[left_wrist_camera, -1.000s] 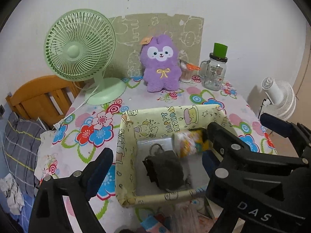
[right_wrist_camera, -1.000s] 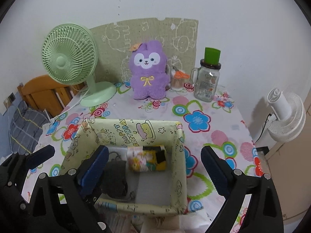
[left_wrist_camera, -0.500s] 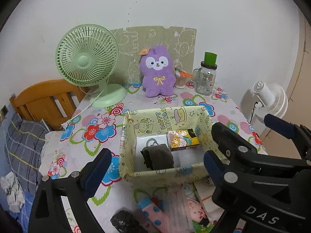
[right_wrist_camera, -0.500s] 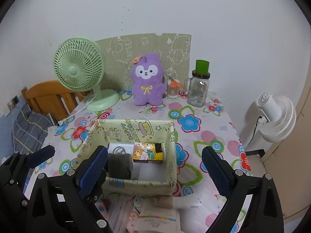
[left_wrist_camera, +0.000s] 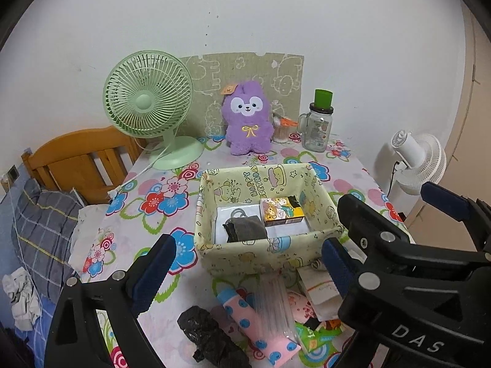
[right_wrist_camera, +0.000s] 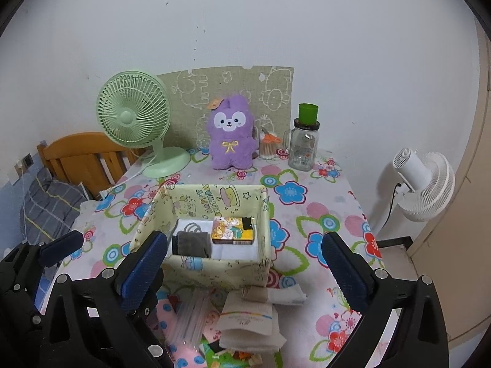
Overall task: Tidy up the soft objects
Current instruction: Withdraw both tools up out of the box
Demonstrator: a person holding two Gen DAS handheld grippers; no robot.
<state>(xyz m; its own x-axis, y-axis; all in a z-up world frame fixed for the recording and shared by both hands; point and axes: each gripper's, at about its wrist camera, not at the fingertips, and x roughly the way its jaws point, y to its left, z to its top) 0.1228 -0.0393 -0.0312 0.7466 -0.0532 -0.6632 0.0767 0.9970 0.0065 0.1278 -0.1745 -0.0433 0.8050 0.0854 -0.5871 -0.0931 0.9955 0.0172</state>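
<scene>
Left wrist view: the left gripper (left_wrist_camera: 245, 263) stands apart and empty. The fabric box (left_wrist_camera: 264, 254) mid-table holds two items, a dark sock (left_wrist_camera: 245, 228) and a cartoon pack (left_wrist_camera: 281, 211). A pile (left_wrist_camera: 260, 316) of roughly five soft things waits at the near edge.

Right wrist view: the right gripper (right_wrist_camera: 242, 260), jaws just opened wide, holds nothing. I judge sorting under halfway.

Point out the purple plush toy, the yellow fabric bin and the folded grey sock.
purple plush toy (right_wrist_camera: 230, 141): right wrist view, its belly.
yellow fabric bin (right_wrist_camera: 214, 271): right wrist view, near wall.
folded grey sock (left_wrist_camera: 245, 228): left wrist view, its top.
</scene>
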